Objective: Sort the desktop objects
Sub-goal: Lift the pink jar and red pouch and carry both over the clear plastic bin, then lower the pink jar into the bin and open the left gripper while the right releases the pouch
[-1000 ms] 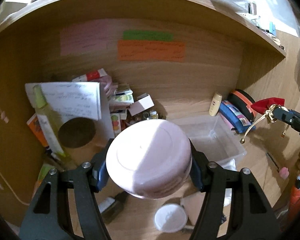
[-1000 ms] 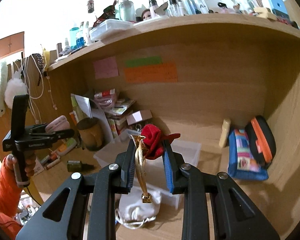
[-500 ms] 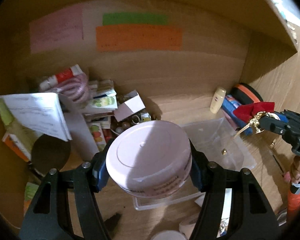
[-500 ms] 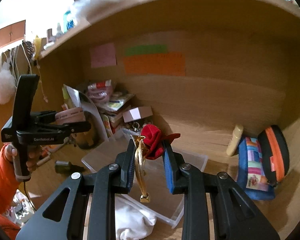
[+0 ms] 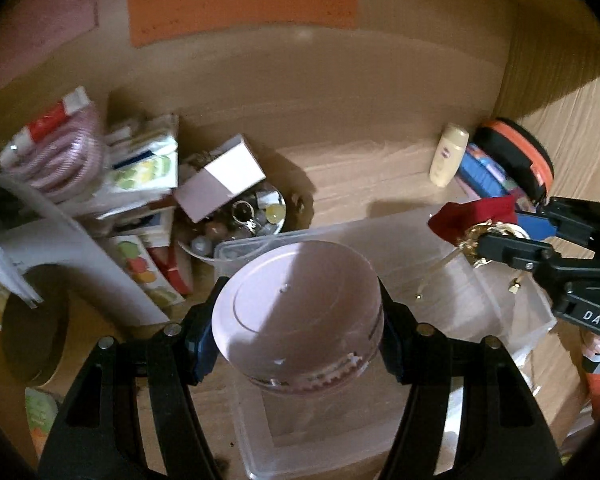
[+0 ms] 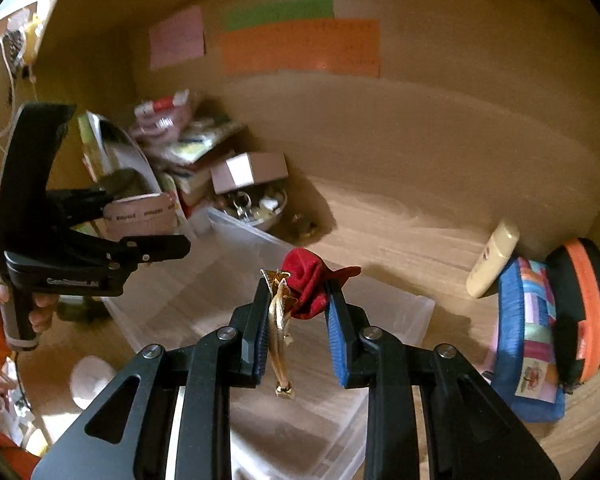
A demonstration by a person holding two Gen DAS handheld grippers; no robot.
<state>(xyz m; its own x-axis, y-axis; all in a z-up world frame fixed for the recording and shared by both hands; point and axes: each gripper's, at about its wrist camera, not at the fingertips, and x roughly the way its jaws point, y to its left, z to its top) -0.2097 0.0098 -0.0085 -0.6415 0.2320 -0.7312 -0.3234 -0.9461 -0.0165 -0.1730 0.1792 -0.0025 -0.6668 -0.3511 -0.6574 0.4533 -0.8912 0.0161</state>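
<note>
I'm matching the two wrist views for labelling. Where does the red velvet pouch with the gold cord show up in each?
Left wrist view: red velvet pouch at the right edge, pinched by the right gripper over the clear plastic bin.
Right wrist view: centre, pouch between the fingers.
Shared landmark: the orange paper strip on the back wall.

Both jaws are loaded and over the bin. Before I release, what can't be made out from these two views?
- Clear bin floor under the pink jar: left wrist view, hidden by the jar.
- Bin's near edge: right wrist view, cut off behind the right gripper.
- Writing on the orange note: both views, blurred.
- Small dish contents: too small and blurred.
- Red pouch lower part: pinched between the jaws.
</note>
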